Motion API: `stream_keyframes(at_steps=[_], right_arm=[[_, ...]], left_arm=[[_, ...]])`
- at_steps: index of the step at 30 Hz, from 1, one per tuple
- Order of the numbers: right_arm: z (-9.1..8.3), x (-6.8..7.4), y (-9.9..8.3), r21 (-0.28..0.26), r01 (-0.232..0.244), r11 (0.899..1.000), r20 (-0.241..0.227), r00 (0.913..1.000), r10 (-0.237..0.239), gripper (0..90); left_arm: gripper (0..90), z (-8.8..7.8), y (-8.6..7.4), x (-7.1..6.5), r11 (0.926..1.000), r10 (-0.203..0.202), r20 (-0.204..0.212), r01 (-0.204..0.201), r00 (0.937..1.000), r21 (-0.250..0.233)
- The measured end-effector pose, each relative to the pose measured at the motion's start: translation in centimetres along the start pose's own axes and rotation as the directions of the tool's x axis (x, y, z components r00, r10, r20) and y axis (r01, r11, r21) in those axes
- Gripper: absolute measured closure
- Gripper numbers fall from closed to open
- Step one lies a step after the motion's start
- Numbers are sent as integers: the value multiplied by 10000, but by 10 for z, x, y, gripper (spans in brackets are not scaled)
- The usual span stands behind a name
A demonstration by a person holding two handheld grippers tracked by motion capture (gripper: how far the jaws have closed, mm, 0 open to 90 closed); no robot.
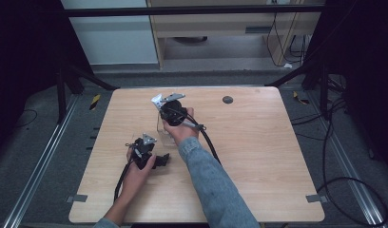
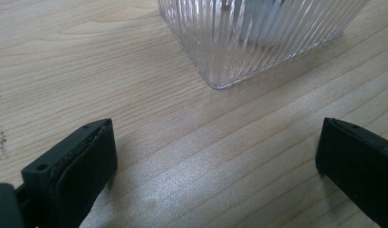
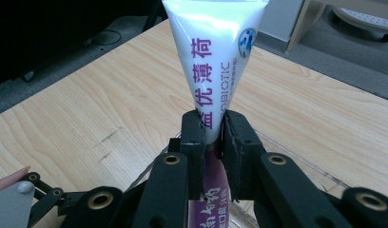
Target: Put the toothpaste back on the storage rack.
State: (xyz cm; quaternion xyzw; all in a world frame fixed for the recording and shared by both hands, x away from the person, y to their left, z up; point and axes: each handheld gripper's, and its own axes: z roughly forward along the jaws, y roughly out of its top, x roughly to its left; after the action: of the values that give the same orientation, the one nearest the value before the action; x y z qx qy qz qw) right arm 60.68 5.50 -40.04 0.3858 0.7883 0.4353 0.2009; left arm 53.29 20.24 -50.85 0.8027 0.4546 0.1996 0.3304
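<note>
We judge the job about halfway along: our right gripper (image 3: 212, 135) has its jaws pinched tight on a white toothpaste tube (image 3: 213, 57) with purple lettering, held upright over the clear ribbed glass container (image 2: 258, 38) that stands near the middle of the table. The tube's lower end seems to sit inside the container's rim, though we cannot tell whether it rests on the bottom. What is left is to let go and pull away. Our left gripper (image 2: 208, 156) waits just beside the container with its jaws spread wide and nothing between them. The table (image 1: 258, 156) is pale wood with a small dark disc (image 1: 227, 99) near its far edge. Around it lie grey carpet, black cables (image 1: 334, 156) and black curtains, with a light wooden cabinet (image 1: 220, 28) behind.
</note>
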Motion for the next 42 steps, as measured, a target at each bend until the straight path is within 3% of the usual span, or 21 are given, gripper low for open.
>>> stream_keyframes(at_steps=[42], right_arm=[[-8, -4, -4, -160, -74, 9998, -101, 9999, 72, 732]], left_arm=[[0, 0, 0, 0, 10000, 7, -1, -7, 10000, -12]])
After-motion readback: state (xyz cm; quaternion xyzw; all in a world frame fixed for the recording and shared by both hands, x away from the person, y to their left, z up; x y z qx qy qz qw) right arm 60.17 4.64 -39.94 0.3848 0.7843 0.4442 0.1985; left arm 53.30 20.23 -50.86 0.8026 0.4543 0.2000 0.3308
